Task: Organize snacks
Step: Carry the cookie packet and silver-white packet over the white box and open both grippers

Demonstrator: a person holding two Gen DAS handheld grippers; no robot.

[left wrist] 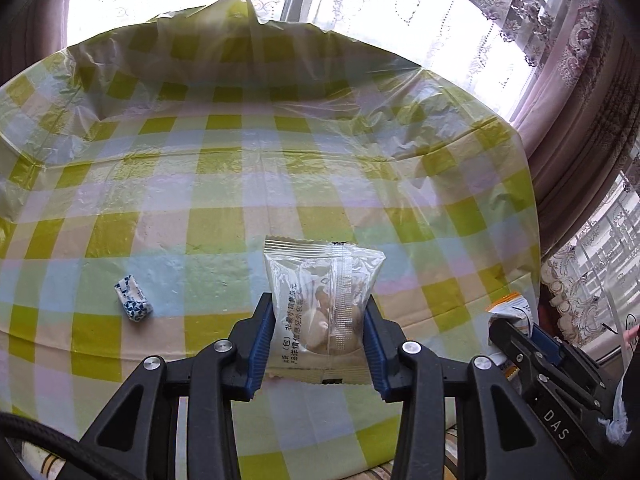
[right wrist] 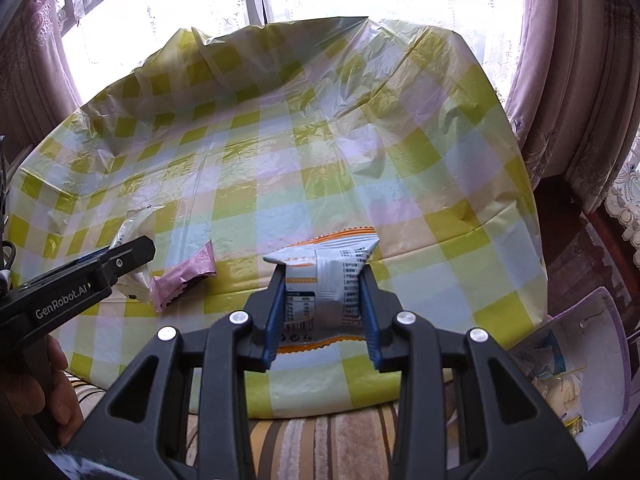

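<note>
Broadly, we count the sorting as partly done. Our table [left wrist: 280, 184], under a yellow-checked plastic cloth, has few loose snacks on it. Low at the right edge of the right wrist view sits a pale bin [right wrist: 608, 320] with several wrapped snacks already inside; we judge it the collecting place, though nothing marks it so.

Both tools are loaded. Our left gripper [left wrist: 320, 336] has its blue pads pressed on the sides of a clear packet [left wrist: 320, 296] of pale pieces, lifted off the cloth as far as we can tell. Our right gripper [right wrist: 324, 320] is closed the same way on a white-and-orange packet [right wrist: 324, 276], the jaws narrowed to the packet's width.

Left to do, by our reckoning: drop these two in, then fetch the rest. A pink wrapper [right wrist: 184, 280] lies on the cloth near the left gripper. A small blue-and-white sweet [left wrist: 133, 298] lies alone, well left of the clear packet.
</note>
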